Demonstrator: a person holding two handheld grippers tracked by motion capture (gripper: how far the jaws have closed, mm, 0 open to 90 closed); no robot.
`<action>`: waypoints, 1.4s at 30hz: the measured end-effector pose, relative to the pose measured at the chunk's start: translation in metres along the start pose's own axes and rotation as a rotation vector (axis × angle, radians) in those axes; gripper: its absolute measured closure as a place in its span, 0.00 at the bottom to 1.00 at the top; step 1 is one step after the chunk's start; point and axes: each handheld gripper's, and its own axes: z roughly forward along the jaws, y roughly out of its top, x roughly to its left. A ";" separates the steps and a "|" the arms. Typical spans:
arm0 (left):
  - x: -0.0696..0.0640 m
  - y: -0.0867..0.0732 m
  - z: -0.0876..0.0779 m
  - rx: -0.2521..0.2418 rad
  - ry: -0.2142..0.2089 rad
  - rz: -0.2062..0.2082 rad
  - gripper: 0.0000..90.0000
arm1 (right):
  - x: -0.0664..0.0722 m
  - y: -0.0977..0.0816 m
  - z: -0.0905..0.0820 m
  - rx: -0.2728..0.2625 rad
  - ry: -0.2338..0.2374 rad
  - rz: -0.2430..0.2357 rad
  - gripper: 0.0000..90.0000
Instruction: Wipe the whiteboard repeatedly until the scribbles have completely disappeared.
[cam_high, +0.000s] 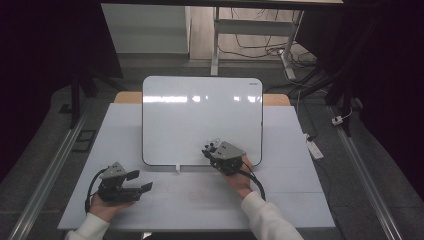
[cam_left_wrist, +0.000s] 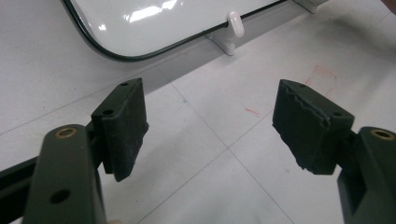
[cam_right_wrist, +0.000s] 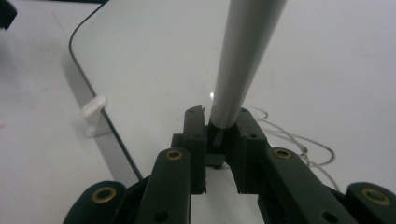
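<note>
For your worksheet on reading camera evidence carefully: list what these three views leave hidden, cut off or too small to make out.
- The grey rod in the right gripper: its top runs off the right gripper view's upper edge, so what it is stays unclear.
- High view: that rod is too small to see above the whiteboard.
- The small print at the whiteboard's top right corner is too small to read.
- Left gripper: its body is cut off by the bottom edge.

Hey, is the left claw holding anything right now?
No, the left claw is wide open, with only bare white table between its two black pads.
</note>
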 end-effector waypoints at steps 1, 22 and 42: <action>0.000 0.000 0.000 -0.002 -0.001 -0.001 0.30 | -0.003 0.000 -0.002 -0.001 -0.006 0.009 0.87; 0.001 0.000 -0.001 -0.004 -0.003 -0.006 0.30 | -0.016 -0.002 -0.011 -0.008 -0.057 -0.017 0.87; 0.001 0.000 0.000 -0.002 -0.001 -0.006 0.30 | -0.021 0.006 -0.001 -0.054 -0.064 0.048 0.87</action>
